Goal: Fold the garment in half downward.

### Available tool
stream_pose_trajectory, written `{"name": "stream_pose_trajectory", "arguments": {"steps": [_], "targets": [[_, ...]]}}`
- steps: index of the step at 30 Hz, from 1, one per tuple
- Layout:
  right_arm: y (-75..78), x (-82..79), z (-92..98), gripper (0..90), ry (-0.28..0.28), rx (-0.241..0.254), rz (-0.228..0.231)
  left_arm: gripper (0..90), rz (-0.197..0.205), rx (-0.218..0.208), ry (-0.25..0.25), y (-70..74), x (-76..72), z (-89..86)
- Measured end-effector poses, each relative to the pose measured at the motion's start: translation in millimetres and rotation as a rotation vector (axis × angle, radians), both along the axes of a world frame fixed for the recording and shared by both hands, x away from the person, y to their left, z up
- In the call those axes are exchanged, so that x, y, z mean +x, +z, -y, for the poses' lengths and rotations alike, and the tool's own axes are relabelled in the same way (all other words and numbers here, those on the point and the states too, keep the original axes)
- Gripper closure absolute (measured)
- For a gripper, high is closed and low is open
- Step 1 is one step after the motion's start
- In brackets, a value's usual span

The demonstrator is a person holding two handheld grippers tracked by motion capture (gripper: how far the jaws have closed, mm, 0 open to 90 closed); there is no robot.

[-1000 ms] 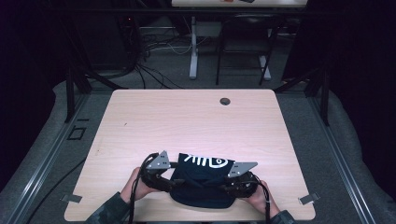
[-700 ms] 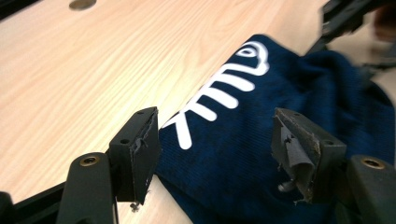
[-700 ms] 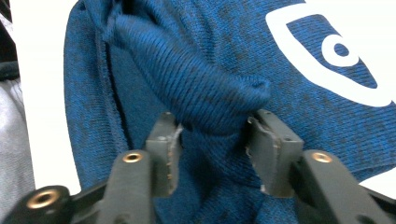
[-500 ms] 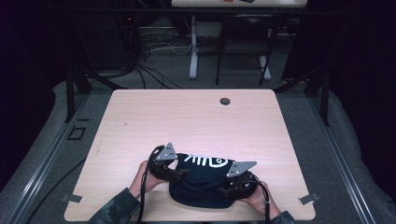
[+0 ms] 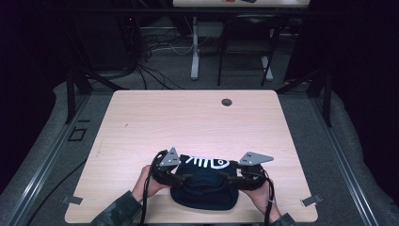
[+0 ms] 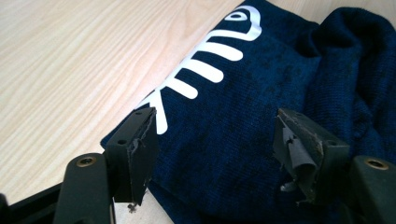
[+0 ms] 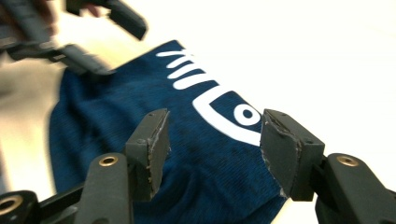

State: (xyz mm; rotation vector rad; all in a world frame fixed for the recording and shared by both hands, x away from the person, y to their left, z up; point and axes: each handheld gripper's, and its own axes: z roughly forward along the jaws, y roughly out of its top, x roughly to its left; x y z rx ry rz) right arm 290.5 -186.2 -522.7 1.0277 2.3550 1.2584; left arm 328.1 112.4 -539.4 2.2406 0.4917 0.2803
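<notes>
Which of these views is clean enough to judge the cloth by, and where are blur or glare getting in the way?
Left gripper view: sharp and evenly lit, the knit of the dark blue garment and the wood grain read well. Right gripper view: the table is washed out to near white, and the left gripper at the top left is smeared by blur. High view: dim, with dark surroundings, and the garment reads as a dark mass.

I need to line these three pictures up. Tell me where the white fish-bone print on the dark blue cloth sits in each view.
High view: the fish-bone print lies on the far edge of the cloth, low centre, between the two grippers.
Left gripper view: the print runs from upper centre down toward the left finger.
Right gripper view: the print sits at centre, above and between the fingers.
Shared landmark: the print's eye ring, nearest the right gripper.
</notes>
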Motion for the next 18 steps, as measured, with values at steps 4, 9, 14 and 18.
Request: {"name": "stream_pose_trajectory", "arguments": {"steps": [4, 9, 14, 18], "targets": [[-11.1, 4.4, -7.9, 43.6, -0.011, -0.045, -0.020, 28.1, -0.005, 0.021, -0.008, -4.9, -2.2, 0.7], [-19.3, -0.7, -10.6, 42.2, 0.038, -0.085, -0.079, 26.5, -0.014, 0.061, -0.022, -12.4, -6.7, 2.5], [-29.0, -5.4, -13.2, 37.5, 0.081, -0.147, -0.129, 25.5, -0.002, 0.104, -0.036, -21.2, -13.3, 5.7], [-35.8, -5.0, -14.5, 33.2, 0.104, -0.182, -0.151, 24.3, 0.000, 0.111, -0.027, -25.4, -16.0, 5.3]]}}
